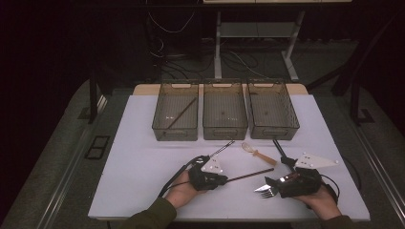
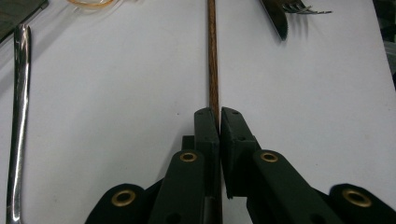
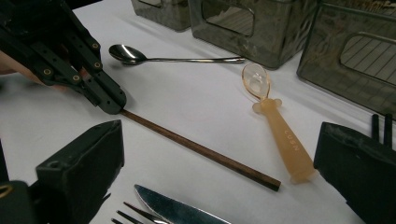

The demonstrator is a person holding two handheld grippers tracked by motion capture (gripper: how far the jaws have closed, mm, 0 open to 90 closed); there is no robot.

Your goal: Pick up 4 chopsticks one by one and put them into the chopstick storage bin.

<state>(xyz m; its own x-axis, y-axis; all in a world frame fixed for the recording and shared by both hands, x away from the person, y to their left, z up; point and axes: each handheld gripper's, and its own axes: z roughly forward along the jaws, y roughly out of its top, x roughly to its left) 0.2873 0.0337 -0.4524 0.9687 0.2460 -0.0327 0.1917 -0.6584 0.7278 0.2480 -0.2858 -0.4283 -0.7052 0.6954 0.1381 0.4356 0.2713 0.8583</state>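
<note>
Table [image 1: 143, 143] with three bins [image 1: 225, 116] at its far edge, left gripper [image 1: 224, 180] clamped on chopstick [image 1: 250, 175] lying mid-table, chopstick [image 2: 213, 60] between closed jaws, right gripper [image 3: 219, 186] wide open above knife [image 3: 182, 210], fork [image 3: 133, 214], beside plastic spoon [image 3: 275, 126].

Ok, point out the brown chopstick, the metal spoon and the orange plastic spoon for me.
brown chopstick [image 3: 201, 150], right gripper view, middle of its shaft.
metal spoon [image 3: 127, 53], right gripper view, on its bowl.
orange plastic spoon [image 3: 285, 135], right gripper view, on its handle.
</note>
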